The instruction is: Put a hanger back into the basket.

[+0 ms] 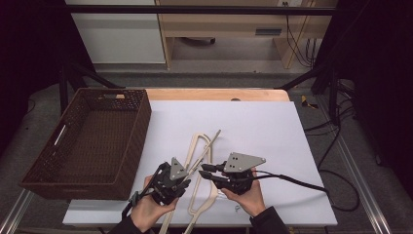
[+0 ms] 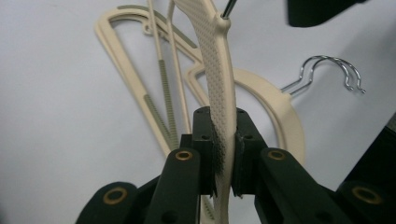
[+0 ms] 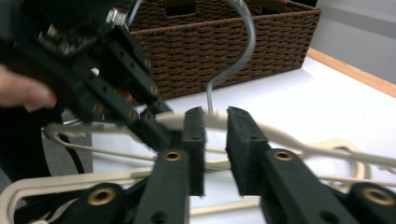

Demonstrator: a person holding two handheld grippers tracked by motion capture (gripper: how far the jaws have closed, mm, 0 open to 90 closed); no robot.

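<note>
Clamping on the dotted arm of a cream hanger [image 2: 219,88], the left gripper [image 2: 225,158] is seen with both pads pressed against the plastic, which passes upright between them in the left gripper view. In the high view this gripper [image 1: 187,171] is held at the near edge of the white sheet [image 1: 253,122], just right of the brown wicker basket [image 1: 92,141]. The right gripper [image 3: 215,122] is found released: a clear gap stands between its pads, and the held hanger's bar [image 3: 280,135] crosses just beyond its tips, beside the wire hook [image 3: 233,60]. In the high view it [image 1: 207,170] points toward the left gripper. More cream hangers [image 1: 202,195] are lying flat on the sheet beneath both grippers.
</note>
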